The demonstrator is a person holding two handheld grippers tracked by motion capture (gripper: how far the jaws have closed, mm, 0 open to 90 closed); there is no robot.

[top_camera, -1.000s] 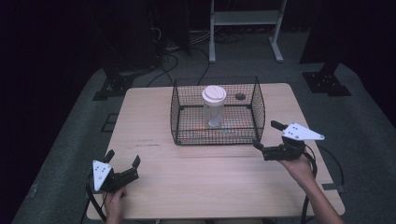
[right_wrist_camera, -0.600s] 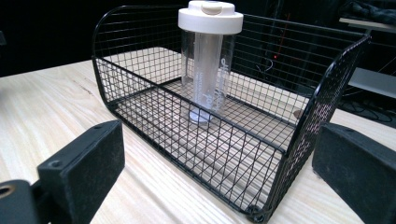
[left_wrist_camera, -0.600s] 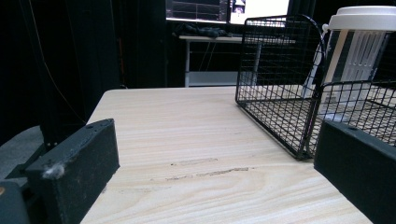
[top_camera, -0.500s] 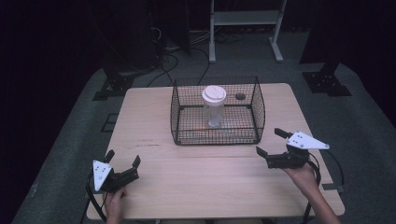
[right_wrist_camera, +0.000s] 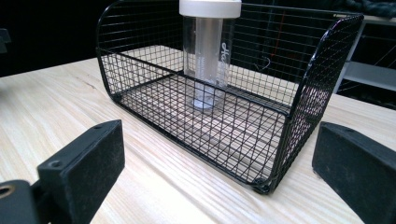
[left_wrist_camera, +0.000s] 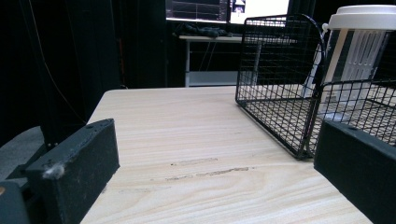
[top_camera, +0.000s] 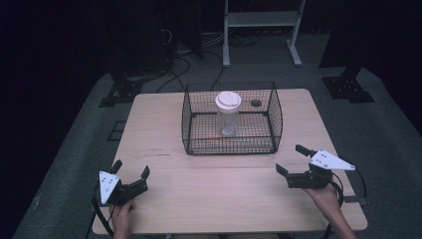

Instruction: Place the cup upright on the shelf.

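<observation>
A black wire basket (top_camera: 230,147) stands at the middle of the wooden table (top_camera: 164,119). Inside it a clear bottle with a white lid (top_camera: 228,113) stands upright; it rises above the rim in the left gripper view (left_wrist_camera: 357,56) and the right gripper view (right_wrist_camera: 205,60). My left gripper (top_camera: 131,175) rests open near the table's front left corner, held by a hand, with nothing between its jaws. My right gripper (top_camera: 293,160) is open at the front right, pointing toward the basket's near right corner (right_wrist_camera: 261,184), a short way from it.
A small dark round object (top_camera: 256,103) lies on the table behind the basket. A white metal stand (top_camera: 259,20) and cables sit on the floor beyond the table. Bare wood stretches between the two grippers along the front edge.
My right gripper has drawn back from the basket toward the table's front edge. The left gripper, basket and bottle have not moved.
</observation>
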